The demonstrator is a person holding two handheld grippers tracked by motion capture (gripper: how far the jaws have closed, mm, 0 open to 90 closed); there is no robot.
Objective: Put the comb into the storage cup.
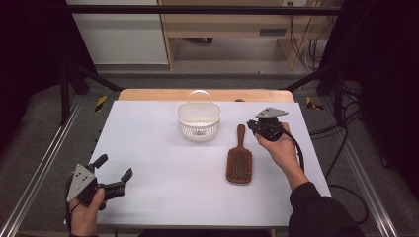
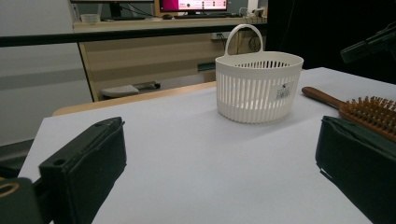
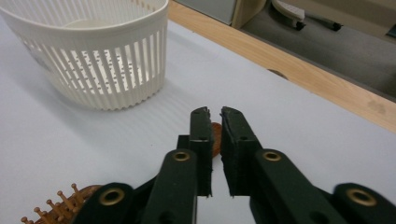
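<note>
A wooden hairbrush [image 1: 239, 163] lies bristles up on the white table cover [image 1: 158, 197], its handle pointing toward the far edge. My right gripper [image 1: 253, 127] hovers just right of the handle's tip. In the right gripper view the right gripper [image 3: 215, 112] has its jaws almost together with nothing between them, and the handle tip [image 3: 216, 140] shows beneath them. A white slatted basket [image 1: 198, 121] with a loop handle stands at the far middle, empty as far as I can see. My left gripper [image 1: 116, 170] rests open at the near left corner, holding nothing.
In the left gripper view the basket [image 2: 259, 88] and the brush [image 2: 369, 109] lie ahead across bare cover. The table's wooden far edge [image 1: 148, 95] runs behind the basket. Metal frame rails [image 1: 44, 163] flank the table, and cables [image 1: 346, 128] hang at the right.
</note>
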